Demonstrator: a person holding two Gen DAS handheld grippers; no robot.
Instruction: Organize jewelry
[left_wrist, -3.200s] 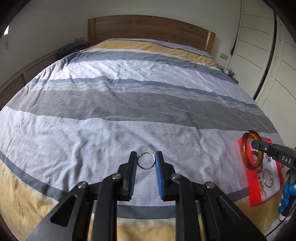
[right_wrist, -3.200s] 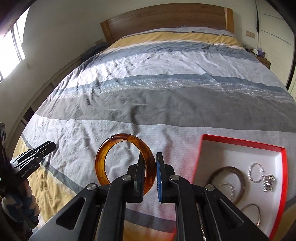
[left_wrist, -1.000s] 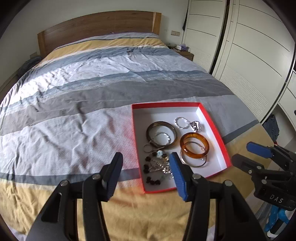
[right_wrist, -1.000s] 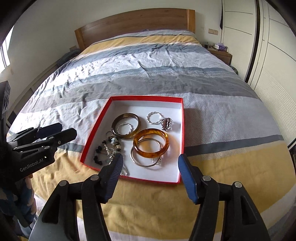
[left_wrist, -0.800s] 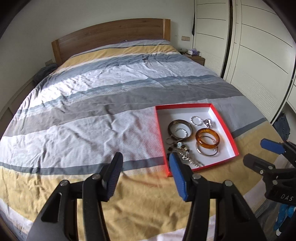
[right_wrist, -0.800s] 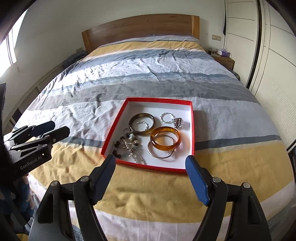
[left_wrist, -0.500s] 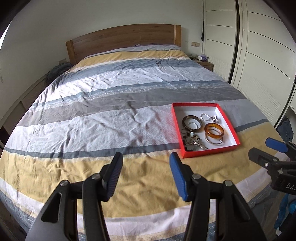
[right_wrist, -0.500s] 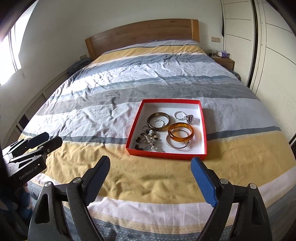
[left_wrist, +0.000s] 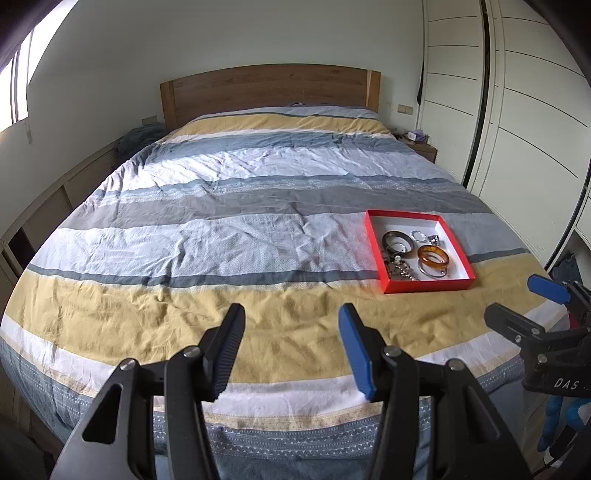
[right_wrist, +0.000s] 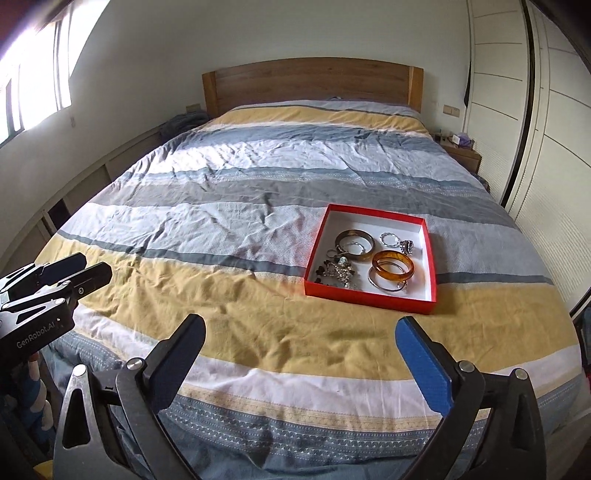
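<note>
— Where's your jewelry?
— In the red box (right_wrist: 369, 293) on the striped bed (right_wrist: 236, 206), amber bangle (right_wrist: 392, 265) included.
— Your grippers?
— Left gripper (left_wrist: 291, 345) gapes empty; right gripper (right_wrist: 300, 350) is opening, nothing between.

Tangled small jewelry (right_wrist: 338, 272) too small to distinguish.

bangles (right_wrist: 392, 266) and rings (right_wrist: 389, 239) in a tray (right_wrist: 369, 291) on the bed (right_wrist: 258, 206), near its foot edge
</note>
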